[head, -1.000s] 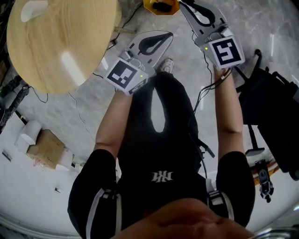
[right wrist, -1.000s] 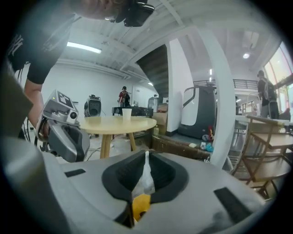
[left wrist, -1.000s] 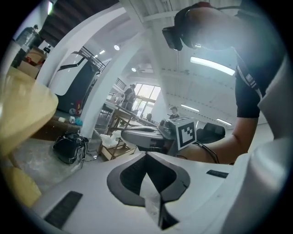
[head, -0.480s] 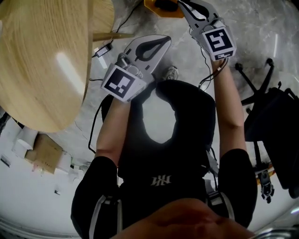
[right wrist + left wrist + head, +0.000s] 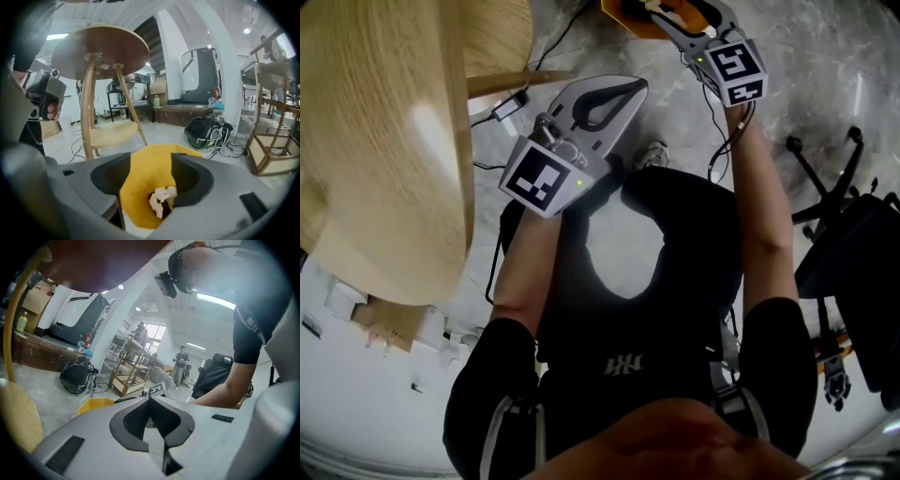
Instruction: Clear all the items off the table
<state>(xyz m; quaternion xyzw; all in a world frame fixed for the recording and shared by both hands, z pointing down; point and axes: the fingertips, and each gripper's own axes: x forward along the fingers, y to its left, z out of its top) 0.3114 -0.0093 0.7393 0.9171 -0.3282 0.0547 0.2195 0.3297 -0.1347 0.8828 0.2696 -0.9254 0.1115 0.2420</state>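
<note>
Both arms reach forward and down, forearms bare. Left forearm bent inward; right forearm nearly straight.

Left gripper: jaws together at the tips, nothing between them.

Right gripper: held farther out than the left, tilted downward. Jaws apart, have just been opening. White crumpled wad shows in the gap; pads not pressing on it.

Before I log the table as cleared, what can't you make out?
- Table top: cut off by head view's left and top edges; right gripper view shows only its underside.
- Yellow bin inside: cut by head view's top edge, covered by right gripper, whose jaws have just been opening, white wad between.
</note>
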